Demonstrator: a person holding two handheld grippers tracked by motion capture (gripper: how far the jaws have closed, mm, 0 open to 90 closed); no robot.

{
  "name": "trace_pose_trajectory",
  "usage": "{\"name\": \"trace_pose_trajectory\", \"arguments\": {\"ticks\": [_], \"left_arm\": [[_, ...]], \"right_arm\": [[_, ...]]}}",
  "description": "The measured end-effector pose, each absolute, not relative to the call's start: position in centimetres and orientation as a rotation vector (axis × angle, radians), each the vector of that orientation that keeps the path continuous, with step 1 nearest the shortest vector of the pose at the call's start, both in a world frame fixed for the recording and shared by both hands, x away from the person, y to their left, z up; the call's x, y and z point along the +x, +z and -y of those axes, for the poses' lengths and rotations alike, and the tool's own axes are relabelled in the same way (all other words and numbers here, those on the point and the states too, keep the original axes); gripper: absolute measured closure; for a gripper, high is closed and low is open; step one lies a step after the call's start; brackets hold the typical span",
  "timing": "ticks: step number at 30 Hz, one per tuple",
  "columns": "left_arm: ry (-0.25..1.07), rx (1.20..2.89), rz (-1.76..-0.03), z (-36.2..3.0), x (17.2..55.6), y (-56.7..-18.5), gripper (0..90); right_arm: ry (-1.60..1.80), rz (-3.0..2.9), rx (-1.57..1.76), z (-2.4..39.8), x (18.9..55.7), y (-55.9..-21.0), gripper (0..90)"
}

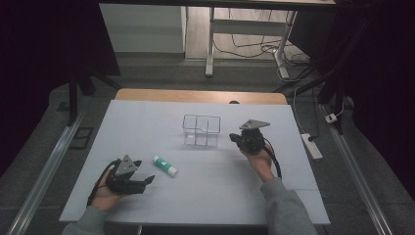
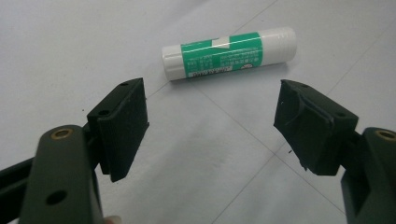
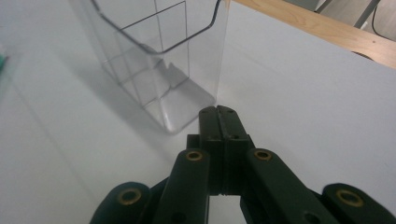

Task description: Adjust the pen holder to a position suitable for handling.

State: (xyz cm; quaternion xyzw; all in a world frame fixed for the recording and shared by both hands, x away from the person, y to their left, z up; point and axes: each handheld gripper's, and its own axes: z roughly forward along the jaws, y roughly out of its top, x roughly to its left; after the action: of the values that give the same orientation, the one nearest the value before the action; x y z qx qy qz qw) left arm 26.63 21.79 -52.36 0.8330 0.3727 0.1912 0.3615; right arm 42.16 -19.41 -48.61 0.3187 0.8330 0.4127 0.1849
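Observation:
A white glue stick (image 1: 165,165) with a green label lies on its side on the white table cover. In the left gripper view the glue stick (image 2: 229,52) rests just beyond my left gripper (image 2: 210,123), whose jaws stand wide apart with nothing between them. My left gripper (image 1: 147,180) sits at the near left, close to the stick. A clear plastic box (image 1: 201,130) with dividers stands mid-table. My right gripper (image 1: 234,138) hovers just right of it. In the right gripper view my right gripper (image 3: 219,112) is shut and empty, its tips near the clear box (image 3: 161,60).
The white cover (image 1: 147,117) ends at a wooden table edge (image 1: 195,95) at the back. A power strip (image 1: 311,146) and cables lie on the floor to the right. A metal rail (image 1: 46,169) runs along the left.

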Motion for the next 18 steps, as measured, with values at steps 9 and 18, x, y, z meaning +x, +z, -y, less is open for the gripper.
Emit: {"name": "trace_pose_trajectory", "arguments": {"ticks": [9,18], "left_arm": [[0.498,2.140,-0.966,-21.8,26.6,-52.4,25.8],[0.500,2.134,-0.969,-21.8,26.6,-52.2,25.8]], "right_arm": [[1.225,-2.310,0.838,23.1,37.6,-48.3,69.1],[1.236,-2.288,0.848,26.3,34.5,-48.8,52.4]]}}
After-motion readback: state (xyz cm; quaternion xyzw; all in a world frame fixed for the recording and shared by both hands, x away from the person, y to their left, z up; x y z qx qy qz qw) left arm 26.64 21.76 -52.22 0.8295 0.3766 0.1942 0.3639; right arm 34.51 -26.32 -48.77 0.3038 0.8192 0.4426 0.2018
